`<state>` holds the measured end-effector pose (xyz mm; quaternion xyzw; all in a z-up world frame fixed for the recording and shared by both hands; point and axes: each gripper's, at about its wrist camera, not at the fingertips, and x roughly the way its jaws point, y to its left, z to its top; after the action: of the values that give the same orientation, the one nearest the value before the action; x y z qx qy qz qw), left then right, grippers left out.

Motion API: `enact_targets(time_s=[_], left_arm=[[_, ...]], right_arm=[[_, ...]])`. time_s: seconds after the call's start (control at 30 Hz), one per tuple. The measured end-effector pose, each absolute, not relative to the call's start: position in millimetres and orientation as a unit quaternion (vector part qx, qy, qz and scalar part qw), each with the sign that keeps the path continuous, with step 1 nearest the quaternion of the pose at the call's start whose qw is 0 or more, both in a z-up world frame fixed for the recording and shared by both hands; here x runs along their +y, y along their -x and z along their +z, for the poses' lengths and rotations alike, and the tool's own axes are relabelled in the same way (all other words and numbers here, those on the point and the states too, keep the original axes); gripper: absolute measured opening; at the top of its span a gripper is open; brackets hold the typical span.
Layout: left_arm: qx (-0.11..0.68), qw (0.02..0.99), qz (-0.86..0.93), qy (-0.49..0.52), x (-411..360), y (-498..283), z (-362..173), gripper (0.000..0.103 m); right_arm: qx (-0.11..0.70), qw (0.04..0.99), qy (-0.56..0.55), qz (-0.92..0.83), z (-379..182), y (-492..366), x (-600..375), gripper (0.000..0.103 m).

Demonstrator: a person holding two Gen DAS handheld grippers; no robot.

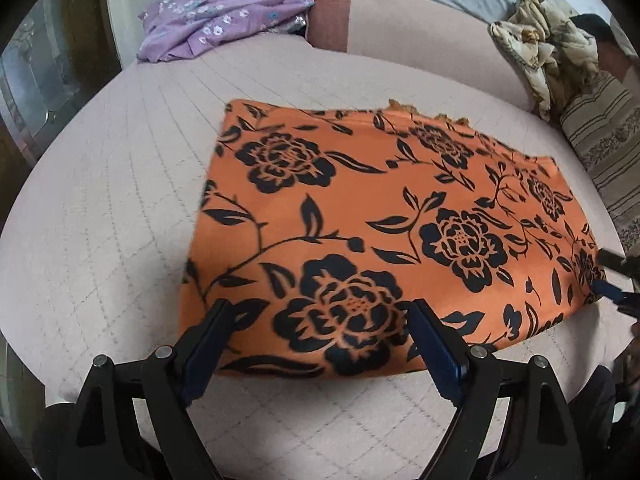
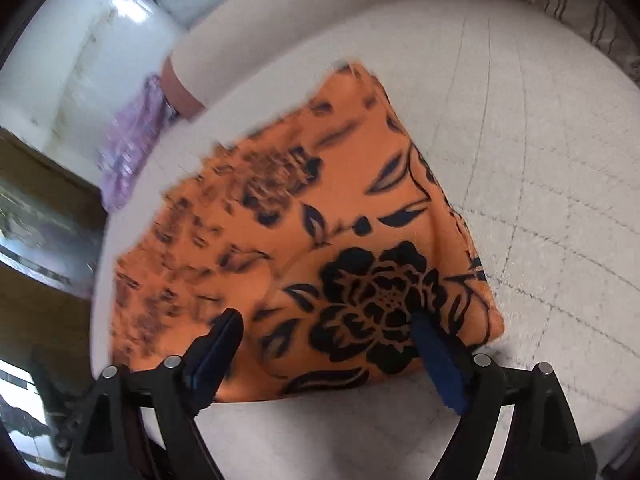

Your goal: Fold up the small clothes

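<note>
Left wrist view, going left to right: a crumpled lilac flowered garment [image 1: 224,16] lies at the far edge of the pale quilted bed [image 1: 100,208], and the orange cloth with black flowers [image 1: 384,216] lies spread flat mid-bed. My left claw [image 1: 320,316] hovers spread apart over its near edge. My right claw [image 2: 328,324], fingers also apart, hangs over the cloth's near right corner, gripping nothing.

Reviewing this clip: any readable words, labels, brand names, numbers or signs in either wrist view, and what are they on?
None readable in either view.
Orange floral cloth: black flower print only, no lettering.
Purple flowered garment: pattern only.
Striped pillow: stripes and ornament, no text.
Quilted bedcover: plain stitching.
</note>
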<state>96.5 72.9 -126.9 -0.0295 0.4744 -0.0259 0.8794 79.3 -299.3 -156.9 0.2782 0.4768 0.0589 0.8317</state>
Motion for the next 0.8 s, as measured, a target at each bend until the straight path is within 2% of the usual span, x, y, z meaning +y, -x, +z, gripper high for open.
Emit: enact_targets(time_s=[0.17,0.23,0.3,0.37,0.47,0.63,0.73,0.77,0.8], left_arm=[[0.458,0.887,-0.014,0.047,86.2,-91.2,-116.6,0.088],[0.452,0.890,-0.010,0.056,93.5,-90.5,-113.2,0.088],[0.460,0.886,-0.001,0.059,100.6,-92.2,-116.5,0.088],[0.479,0.876,0.010,0.062,109.8,-93.3,-124.9,0.088],[0.495,0.866,0.007,0.071,118.5,-92.0,-133.8,0.081],[0.467,0.879,0.007,0.097,129.0,-80.3,-122.5,0.081],[0.479,0.871,0.005,0.105,131.1,-83.4,-130.0,0.082],[0.498,0.860,-0.005,0.110,130.7,-87.0,-138.6,0.076],[0.514,0.851,-0.009,0.111,129.9,-89.6,-147.4,0.058]], right_arm=[[0.423,0.873,-0.226,0.085,-118.5,-75.6,-279.9,0.090],[0.442,0.865,-0.220,0.088,-132.8,-81.3,-277.8,0.092],[0.495,0.835,-0.232,0.060,-171.3,-90.5,-287.9,0.092],[0.457,0.854,-0.241,0.063,-166.7,-79.9,-290.5,0.093],[0.472,0.852,-0.216,0.064,-164.0,-81.4,-285.7,0.093],[0.464,0.850,-0.238,0.072,-168.7,-82.7,-289.8,0.095],[0.462,0.852,-0.233,0.071,-171.2,-84.4,-286.3,0.095],[0.461,0.853,-0.232,0.070,-171.4,-81.9,-288.1,0.095],[0.460,0.854,-0.232,0.070,-171.5,-81.3,-288.1,0.095]])
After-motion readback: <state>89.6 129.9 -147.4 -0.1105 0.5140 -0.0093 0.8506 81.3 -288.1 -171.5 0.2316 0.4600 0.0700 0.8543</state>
